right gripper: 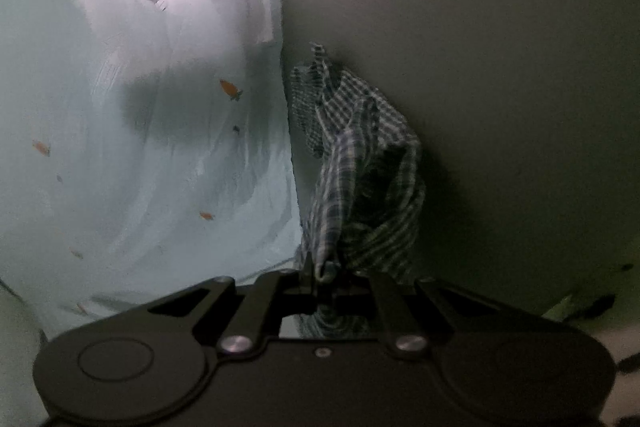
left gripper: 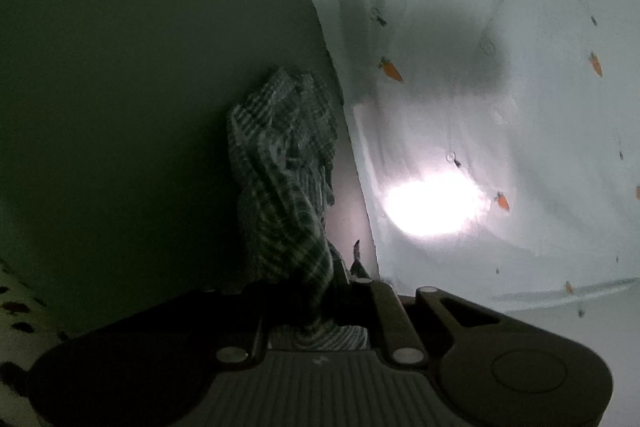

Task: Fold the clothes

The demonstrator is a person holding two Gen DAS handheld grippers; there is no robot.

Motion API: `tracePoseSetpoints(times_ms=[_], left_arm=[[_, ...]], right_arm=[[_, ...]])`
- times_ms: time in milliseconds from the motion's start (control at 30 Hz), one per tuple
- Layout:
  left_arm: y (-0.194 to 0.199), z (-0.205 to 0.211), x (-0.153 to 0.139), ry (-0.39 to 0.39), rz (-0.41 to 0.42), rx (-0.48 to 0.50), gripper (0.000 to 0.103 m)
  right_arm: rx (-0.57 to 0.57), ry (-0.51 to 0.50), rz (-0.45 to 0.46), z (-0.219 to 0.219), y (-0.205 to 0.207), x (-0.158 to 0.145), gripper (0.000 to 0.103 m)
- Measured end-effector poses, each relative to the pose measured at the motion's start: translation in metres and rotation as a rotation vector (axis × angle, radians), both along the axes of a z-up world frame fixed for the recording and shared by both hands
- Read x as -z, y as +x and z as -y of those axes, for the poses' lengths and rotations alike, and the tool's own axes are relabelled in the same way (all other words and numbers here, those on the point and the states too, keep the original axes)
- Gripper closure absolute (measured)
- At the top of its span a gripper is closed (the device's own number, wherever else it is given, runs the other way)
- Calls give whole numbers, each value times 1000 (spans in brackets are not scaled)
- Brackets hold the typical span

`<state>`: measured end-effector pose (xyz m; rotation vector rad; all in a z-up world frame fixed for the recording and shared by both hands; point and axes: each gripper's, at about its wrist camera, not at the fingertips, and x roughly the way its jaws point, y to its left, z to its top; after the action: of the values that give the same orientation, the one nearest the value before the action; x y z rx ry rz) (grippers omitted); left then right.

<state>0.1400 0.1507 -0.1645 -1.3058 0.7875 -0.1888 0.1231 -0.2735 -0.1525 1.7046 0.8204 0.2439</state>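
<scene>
Dim green wall (left gripper: 140, 67), pale carrot-print sheet (left gripper: 500, 107), bright glare spot (left gripper: 430, 205)

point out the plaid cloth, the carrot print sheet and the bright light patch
plaid cloth (left gripper: 280, 179), left wrist view, middle of the bunched hanging fabric
carrot print sheet (right gripper: 168, 163), right wrist view, plain pale area between carrots
bright light patch (left gripper: 432, 207), left wrist view, centre of the glare

A pale sheet printed with small orange carrots (left gripper: 480, 99) fills the three o'clock side of the left wrist view, a bright glare patch (left gripper: 432, 205) at four; a plain dim wall (left gripper: 140, 67) at nine.
</scene>
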Motion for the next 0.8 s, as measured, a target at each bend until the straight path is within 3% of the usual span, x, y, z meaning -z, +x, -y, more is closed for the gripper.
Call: tracePoseSetpoints(times_ms=[333, 567, 800], left_arm=[[49, -10, 4, -63, 3, -44, 89], [101, -4, 3, -77, 15, -39, 89], [172, -1, 19, -115, -30, -47, 88]], right_arm=[[44, 62, -43, -10, 39, -1, 97], [84, 117, -113, -8, 80, 4, 96], [119, 144, -197, -6, 139, 11, 95]])
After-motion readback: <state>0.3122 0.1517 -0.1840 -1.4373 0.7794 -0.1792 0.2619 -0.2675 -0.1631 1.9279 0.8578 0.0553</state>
